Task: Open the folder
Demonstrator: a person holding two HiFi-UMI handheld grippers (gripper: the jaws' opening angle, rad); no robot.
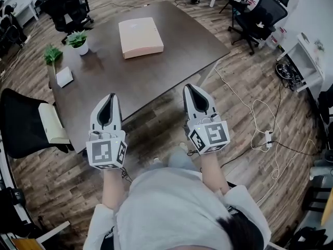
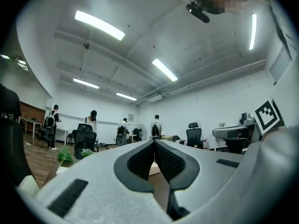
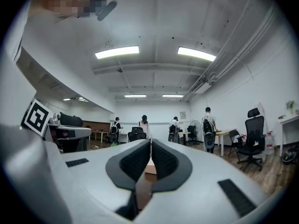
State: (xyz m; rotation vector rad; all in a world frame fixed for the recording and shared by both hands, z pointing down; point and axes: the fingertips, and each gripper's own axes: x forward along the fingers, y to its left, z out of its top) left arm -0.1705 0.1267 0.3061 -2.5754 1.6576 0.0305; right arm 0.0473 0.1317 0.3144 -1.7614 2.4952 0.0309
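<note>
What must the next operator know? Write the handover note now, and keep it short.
Left gripper: jaws together, nothing between them.
Right gripper: the same, shut and empty.
Folder: lies flat and closed toward the far side of the table.
Both grippers are at the table's near edge, well apart from the folder.
Done: nothing yet.
Left: reach the folder, take hold of its cover and open it.
</note>
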